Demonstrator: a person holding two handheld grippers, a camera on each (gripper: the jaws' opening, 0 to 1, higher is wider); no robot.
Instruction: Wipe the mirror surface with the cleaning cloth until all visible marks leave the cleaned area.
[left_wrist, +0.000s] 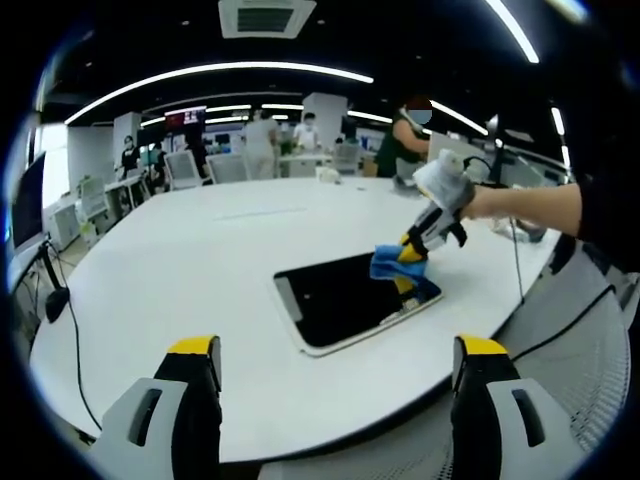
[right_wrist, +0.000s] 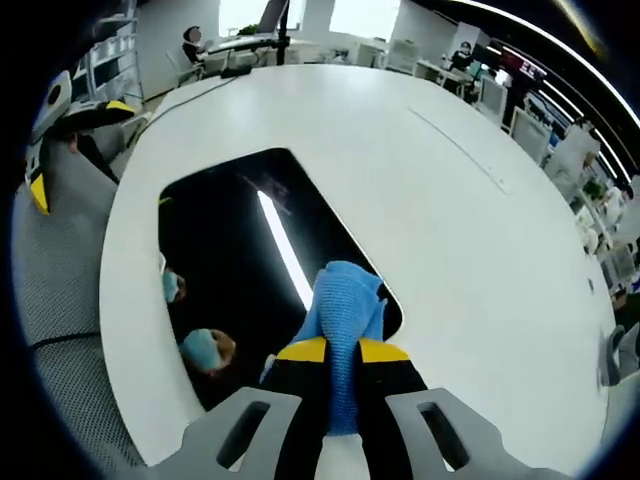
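left gripper (left_wrist: 336, 360) fingers spread, right gripper (right_wrist: 343, 352) clamped

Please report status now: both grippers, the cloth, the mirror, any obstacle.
Right gripper shut on blue cloth, pressed on mirror near one end. Left gripper open, held back off the table. Nothing blocking the mirror.

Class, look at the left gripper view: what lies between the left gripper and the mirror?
Only bare white table lies between the left gripper and the mirror.
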